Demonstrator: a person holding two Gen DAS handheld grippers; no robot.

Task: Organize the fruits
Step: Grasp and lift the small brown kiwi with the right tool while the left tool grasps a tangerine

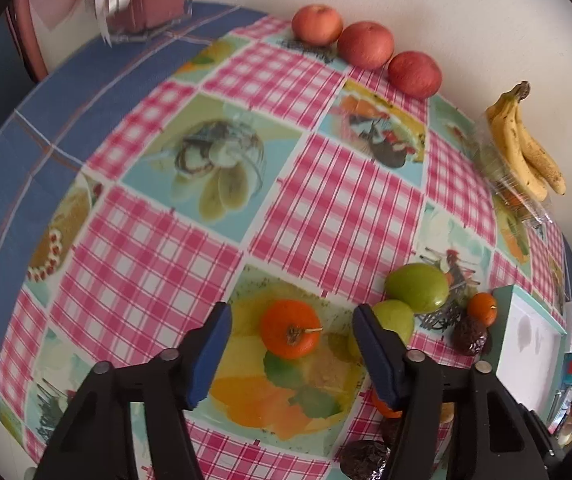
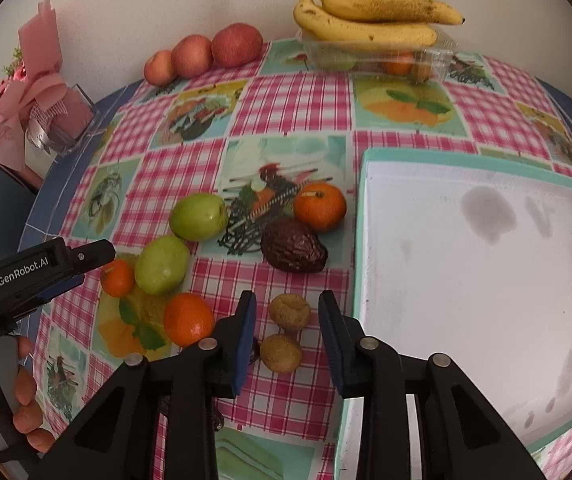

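In the left wrist view my left gripper stands open, its blue-padded fingers either side of a small stemmed orange on the tablecloth. Two green apples lie just to its right. In the right wrist view my right gripper is open around a small brown fruit, with a second brown fruit just behind it. Nearby lie a dark wrinkled fruit, an orange, another orange and the green apples. The left gripper reaches in from the left, held by a hand.
A white tray with a teal rim sits right of the fruit pile. Three red apples line the back wall. Bananas rest on a clear plastic box. A pink bouquet box stands at the far left.
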